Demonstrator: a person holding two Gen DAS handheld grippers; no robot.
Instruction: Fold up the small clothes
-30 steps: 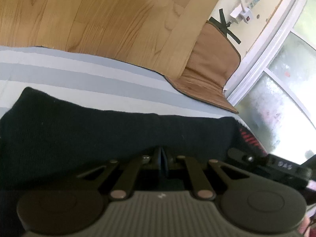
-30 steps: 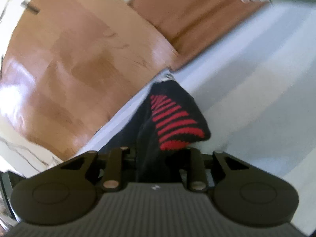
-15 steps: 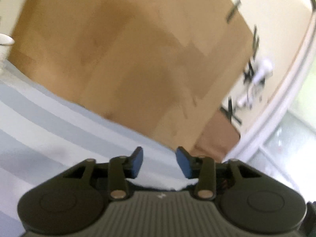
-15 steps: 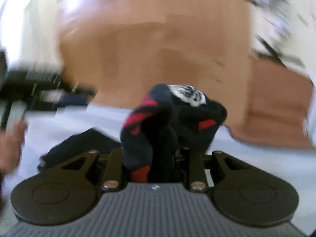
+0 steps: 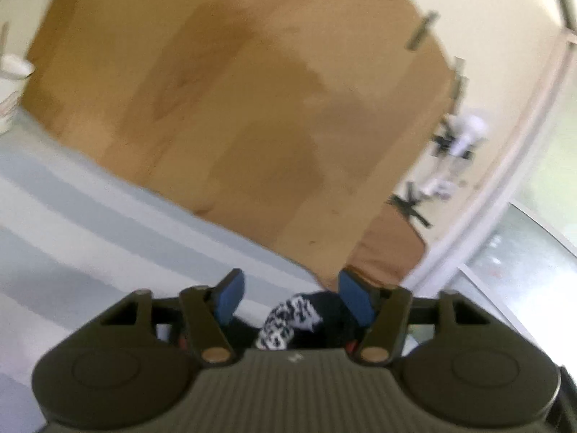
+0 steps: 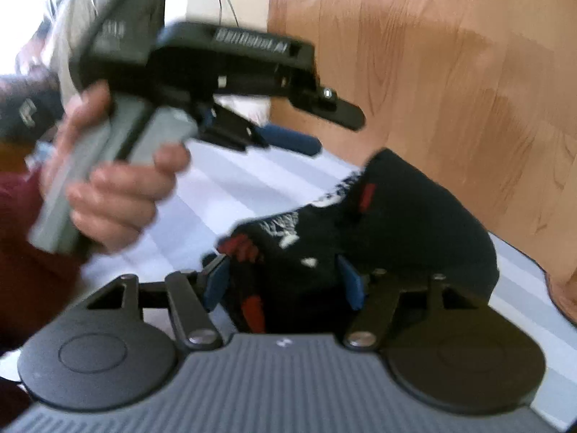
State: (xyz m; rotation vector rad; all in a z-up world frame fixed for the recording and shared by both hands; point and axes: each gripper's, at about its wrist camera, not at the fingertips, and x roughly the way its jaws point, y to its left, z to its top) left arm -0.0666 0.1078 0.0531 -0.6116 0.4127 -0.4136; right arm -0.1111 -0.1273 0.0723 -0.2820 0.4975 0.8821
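Two wrist views over a bed covered in a pale blue and white striped sheet (image 5: 108, 216), with a wooden floor (image 5: 252, 90) beyond it.

In the left wrist view, the left gripper (image 5: 290, 301) has its jaws standing wide, having just been opening. Its blue pads (image 5: 230, 294) touch nothing. A crumpled black garment (image 5: 324, 310) with a white print lies on the sheet below the gap, at 6 o'clock. A white cup (image 5: 10, 90) stands at 9 o'clock; whether it holds anything cannot be told. Blurred white plugs (image 5: 458, 144) sit by the wall at 3 o'clock.

In the right wrist view, the right gripper (image 6: 283, 285) also has wide jaws that have just been opening. The same black garment (image 6: 414, 223), with red stripes and white print, is bunched on the sheet between and beyond the pads, seemingly not pinched. At 10 o'clock a hand (image 6: 115, 187) holds the left gripper (image 6: 324, 122) above the sheet.
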